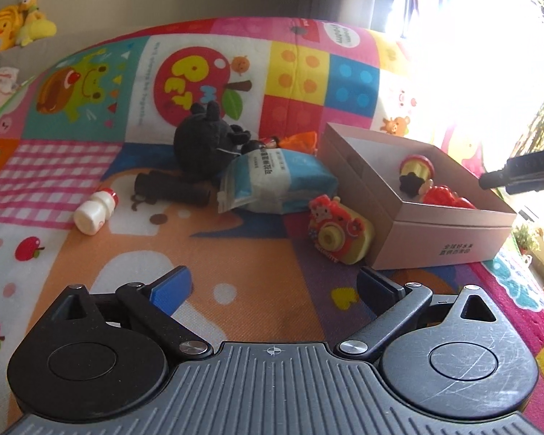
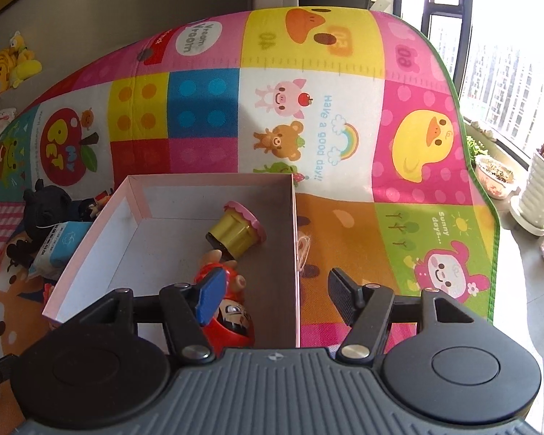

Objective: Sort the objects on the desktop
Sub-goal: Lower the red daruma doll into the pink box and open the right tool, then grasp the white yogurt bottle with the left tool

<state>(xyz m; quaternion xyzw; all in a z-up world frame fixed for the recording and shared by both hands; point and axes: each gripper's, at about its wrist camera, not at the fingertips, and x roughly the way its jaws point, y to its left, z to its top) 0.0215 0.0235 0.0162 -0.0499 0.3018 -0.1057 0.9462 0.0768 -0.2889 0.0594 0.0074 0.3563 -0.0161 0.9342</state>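
L tongs point(image 1: 273, 291) spread wide w/ nothing between the pads, hovering low over the play mat point(image 1: 257, 261); nearest loose item ahead is the toy camera point(image 1: 339, 233), lying just beside the front wall of the pink box point(image 1: 442, 239). R tongs point(image 2: 273, 299) are open too, about halfway, nothing gripped: blue pad sits over the box interior, black pad outside its right wall. Step in hand looks like L going for the next loose toy. To do it well: come in straight at the camera, straddle its body rather than the lens, and approach from the mat side so the tongs don't shove it into the box wall; keep R clear of the box mouth for the drop. Box contents so far: a red figure point(image 2: 232, 311) at the near end, partly hidden by R's blue pad, and a yellow cup-shaped toy w/ pink rim point(image 2: 237, 232) tipped on its side further in; rest of the floor is bare. Farther out on the mat, still unsorted: blue-white packet point(image 1: 275, 181), small white bottle w/ red cap point(image 1: 94, 212) well off to the left, dark brown roll point(image 1: 174, 190), black plush point(image 1: 203, 145), and an orange-red item point(image 1: 297, 141) behind it that I can't identify.
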